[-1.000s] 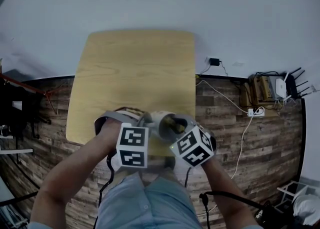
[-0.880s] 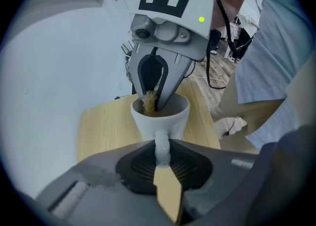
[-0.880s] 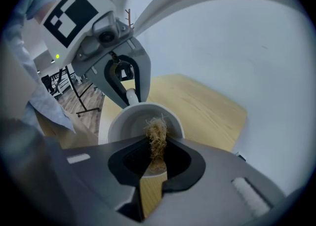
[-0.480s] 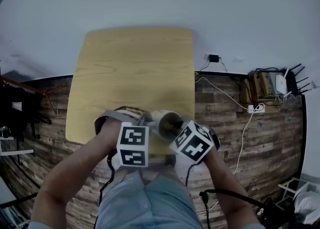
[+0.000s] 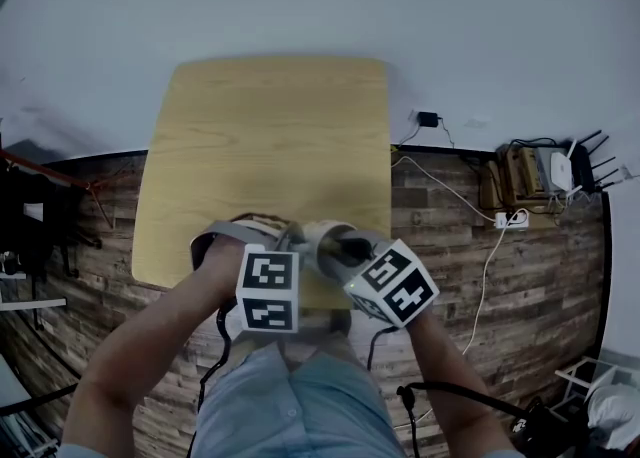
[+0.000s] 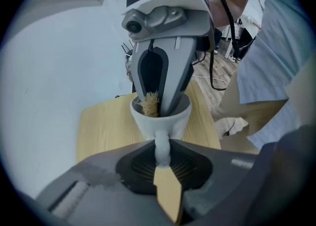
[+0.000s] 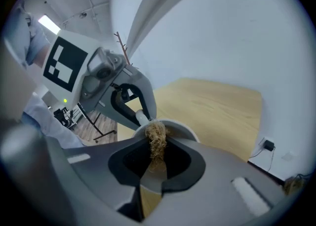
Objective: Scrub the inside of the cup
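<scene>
since the cup appeared held up over the near edge of the wooden surface rather than standing on it, the scrub rested on both grips. judged best: left tool kept clenched firmly on the cup's handle so the cup would not swing. right tool, clamped on a tuft of tan fibre scrubber, should work round the inner wall and down to the bottom with small wrist rolls. pose: left arm and right arm were drawn in close to the body. left tool pointed steeply down; right tool slanted into the cup's mouth from the opposite side. scrubber tip sat inside the rim.
</scene>
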Demonstrator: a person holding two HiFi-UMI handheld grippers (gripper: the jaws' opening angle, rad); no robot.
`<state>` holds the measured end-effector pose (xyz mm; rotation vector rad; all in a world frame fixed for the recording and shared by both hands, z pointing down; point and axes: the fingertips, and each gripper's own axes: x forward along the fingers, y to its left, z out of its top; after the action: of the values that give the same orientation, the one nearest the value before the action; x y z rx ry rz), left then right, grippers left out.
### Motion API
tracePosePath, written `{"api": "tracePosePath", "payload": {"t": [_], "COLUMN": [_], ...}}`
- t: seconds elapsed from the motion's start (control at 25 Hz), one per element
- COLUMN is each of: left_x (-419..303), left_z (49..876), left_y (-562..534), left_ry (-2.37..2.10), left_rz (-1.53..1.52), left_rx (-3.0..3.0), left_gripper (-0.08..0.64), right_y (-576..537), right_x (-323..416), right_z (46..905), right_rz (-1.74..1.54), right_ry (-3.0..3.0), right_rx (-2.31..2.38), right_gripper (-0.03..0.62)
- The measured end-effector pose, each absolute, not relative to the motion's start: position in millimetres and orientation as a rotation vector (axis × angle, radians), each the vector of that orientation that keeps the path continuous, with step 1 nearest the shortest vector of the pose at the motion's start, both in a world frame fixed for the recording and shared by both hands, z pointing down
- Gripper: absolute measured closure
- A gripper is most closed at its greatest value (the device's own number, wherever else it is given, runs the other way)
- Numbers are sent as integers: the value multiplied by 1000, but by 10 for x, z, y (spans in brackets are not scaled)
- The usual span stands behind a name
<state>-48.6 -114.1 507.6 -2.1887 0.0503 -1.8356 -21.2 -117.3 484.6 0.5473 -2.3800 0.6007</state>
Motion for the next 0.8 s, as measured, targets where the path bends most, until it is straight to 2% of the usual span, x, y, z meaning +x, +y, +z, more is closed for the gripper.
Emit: {"api": "tracePosePath", "payload": {"t": [0.48,0.8], "left_x": [-507,-496], "left_z": [5081,5074], "left_y": [-1153,-1152], "left_ry": [68,70], "left_rz": [-1840,-1839], "left_rx": [-2181,-2177], "left_gripper": [492,494], "right_y": [-1254,-1061], "right_x": [-19,126], "right_z": [4767,4973], "right_rz": [247,272], "right_ry": [-2279,-2160], "right_rx": [638,612], "right_gripper": [537,537]}}
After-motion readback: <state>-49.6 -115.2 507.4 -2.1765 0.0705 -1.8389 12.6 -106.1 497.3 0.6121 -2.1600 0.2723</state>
